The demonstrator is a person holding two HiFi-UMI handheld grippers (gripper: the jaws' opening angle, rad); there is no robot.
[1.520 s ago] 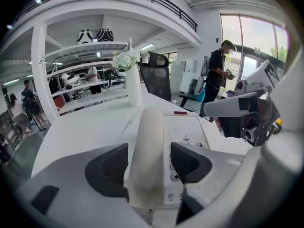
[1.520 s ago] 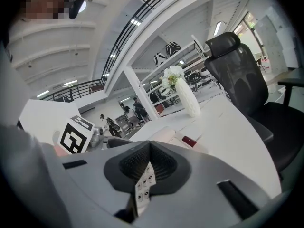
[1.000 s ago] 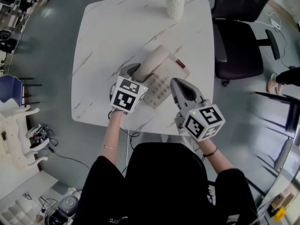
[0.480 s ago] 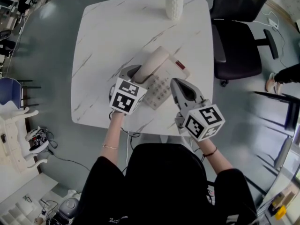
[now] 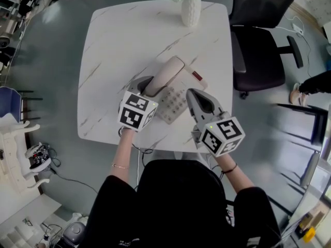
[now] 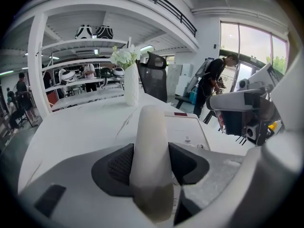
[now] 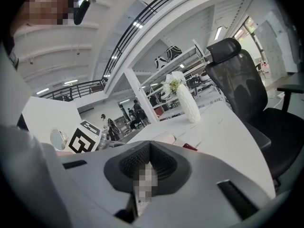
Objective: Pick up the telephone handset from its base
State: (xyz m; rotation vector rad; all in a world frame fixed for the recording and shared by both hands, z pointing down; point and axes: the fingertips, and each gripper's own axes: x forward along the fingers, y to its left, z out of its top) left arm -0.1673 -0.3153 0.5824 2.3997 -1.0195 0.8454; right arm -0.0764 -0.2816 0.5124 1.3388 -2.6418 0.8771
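Head view. Holds a left gripper (image 5: 146, 85) low over the white table (image 5: 119, 35), pinching the near end of the cream handset (image 5: 166, 72). Has that handset slanted along the left side of the phone base (image 5: 182, 93); cannot tell whether resting on it or raised. Holds a right gripper (image 5: 194, 95) just beside the base's near right corner, apart from the handset. Shows a white vase (image 5: 190, 6) at the table's far edge and a black chair (image 5: 258, 45) off to the right.

Left gripper view. Clamps the handset from both sides with dark pads (image 6: 118, 165), leaving no gap. Shows the base, marked by a red label (image 6: 180, 113), just right of the handset.

Right gripper view. Presses the pads together on nothing, above the table.
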